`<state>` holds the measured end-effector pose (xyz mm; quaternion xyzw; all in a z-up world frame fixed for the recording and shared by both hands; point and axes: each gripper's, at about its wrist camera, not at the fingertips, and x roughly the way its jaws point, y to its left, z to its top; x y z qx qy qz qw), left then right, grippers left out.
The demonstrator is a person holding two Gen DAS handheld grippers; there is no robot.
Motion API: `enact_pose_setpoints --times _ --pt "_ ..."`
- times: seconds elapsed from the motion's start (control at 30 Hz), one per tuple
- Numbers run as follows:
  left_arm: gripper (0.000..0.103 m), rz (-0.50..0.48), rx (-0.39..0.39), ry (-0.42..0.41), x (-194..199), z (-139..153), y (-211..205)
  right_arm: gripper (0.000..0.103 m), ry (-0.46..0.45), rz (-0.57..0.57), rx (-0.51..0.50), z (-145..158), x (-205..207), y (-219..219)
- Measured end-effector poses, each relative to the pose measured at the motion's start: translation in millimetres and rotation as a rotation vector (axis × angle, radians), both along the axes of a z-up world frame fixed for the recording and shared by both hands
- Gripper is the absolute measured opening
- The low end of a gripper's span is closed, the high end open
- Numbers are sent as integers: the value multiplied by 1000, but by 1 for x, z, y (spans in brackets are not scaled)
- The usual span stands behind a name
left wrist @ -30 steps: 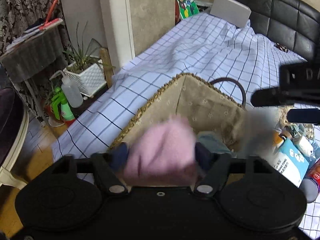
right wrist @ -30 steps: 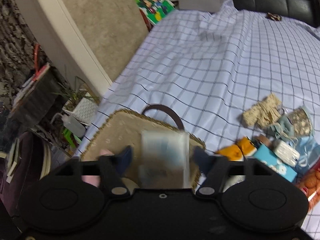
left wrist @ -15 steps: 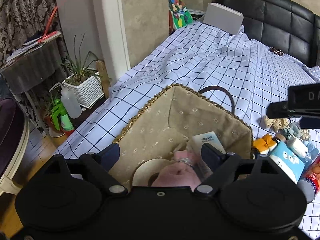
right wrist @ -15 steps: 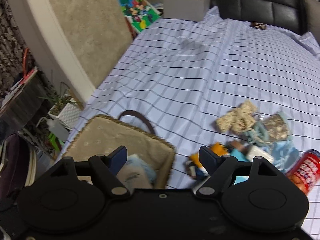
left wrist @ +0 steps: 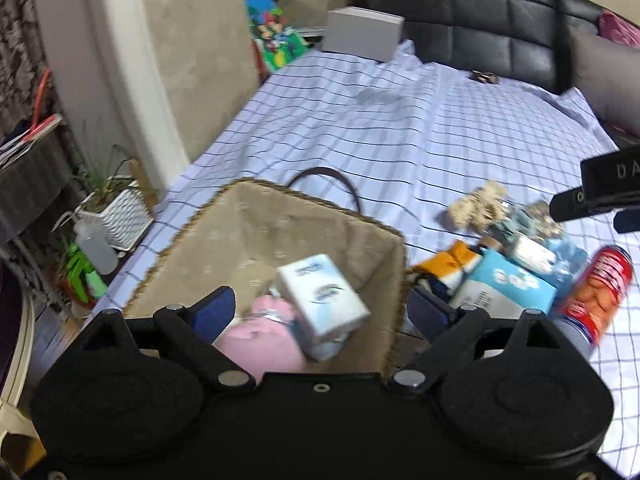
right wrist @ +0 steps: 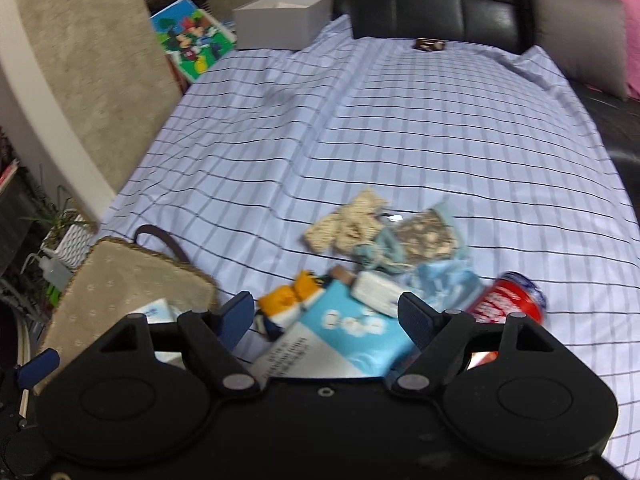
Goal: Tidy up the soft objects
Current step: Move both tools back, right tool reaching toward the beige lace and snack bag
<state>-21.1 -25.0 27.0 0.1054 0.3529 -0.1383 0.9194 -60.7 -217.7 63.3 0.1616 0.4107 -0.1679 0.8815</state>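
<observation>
A woven basket [left wrist: 256, 216] with beige lining stands on the checked bed sheet. In it lie a pink soft item [left wrist: 264, 340] and a white tissue pack [left wrist: 320, 296]. My left gripper [left wrist: 320, 308] hovers over the basket's right half, jaws opening, pads touching nothing. My right gripper [right wrist: 326, 316] is open above a blue tissue pack [right wrist: 352, 332] in the pile on the bed, not gripping it. The pile also holds an orange soft item [right wrist: 292, 300], a beige knitted piece [right wrist: 348, 226], a light blue cloth [right wrist: 444, 284] and a small white pack [right wrist: 376, 292].
A red can [right wrist: 508, 300] lies at the pile's right edge. A white box [right wrist: 280, 20] and a black headboard [right wrist: 432, 4] are at the far end of the bed. Left of the bed, a potted plant [left wrist: 116, 208] and spray bottles [left wrist: 80, 276] stand on the floor.
The left gripper let go of the pink item and the right one let go of the tissue pack; both now lie in the basket. Both grippers swung right, the right one over the pile.
</observation>
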Motion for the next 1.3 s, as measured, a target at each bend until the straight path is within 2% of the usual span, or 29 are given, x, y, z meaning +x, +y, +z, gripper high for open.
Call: enact_pose_setpoints --times 0.3,0.53,0.8,0.93,1.03,1.2,1.3 --pt "90 -61 -20 41 -8 -2 -31 79 -9 -80 -12 9 -43 -39" --pt "91 -123 -18 56 -2 12 -70 79 -6 -171 -1 9 -67 -72" --pt "91 -138 -43 190 44 5 -124 79 17 -264 -12 -1 -77 -104" --pt "91 -106 -32 207 61 -6 -135 81 44 -281 -12 -10 -67 -116" --pt "91 -81 -57 212 73 -9 -132 82 50 -296 29 -19 -51 -131" --pt "91 -42 -56 165 88 -7 -125 83 73 -314 39 -40 -4 -154" --pt "91 -39 -65 162 95 -6 -121 83 87 -296 95 -58 27 -163"
